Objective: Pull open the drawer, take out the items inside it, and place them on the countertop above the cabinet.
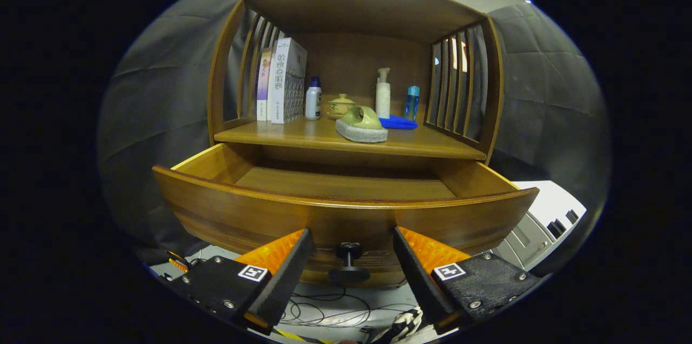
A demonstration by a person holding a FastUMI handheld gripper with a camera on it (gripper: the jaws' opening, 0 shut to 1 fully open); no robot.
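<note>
1. A wooden cabinet (351, 14) with slatted sides stands ahead of me against dark cloth
2. Its drawer (346, 209) is pulled out toward me; the part of its floor I can see is bare
3. The tabletop (324, 138) above the drawer carries everything else
4. Upright books (281, 84) stand at its left end
5. A grey sponge block with a green handle (361, 125) lies near the front edge, just beside a folded blue cloth (399, 123)
6. Behind them stand a white bottle with a blue cap (313, 99), a small lidded pot (341, 105), a pump bottle (383, 95) and a small blue bottle (412, 101)
7. My claw (348, 268) is spread wide, holding nothing; the drawer's dark knob (349, 265) sits between the fingers, touching neither
</note>
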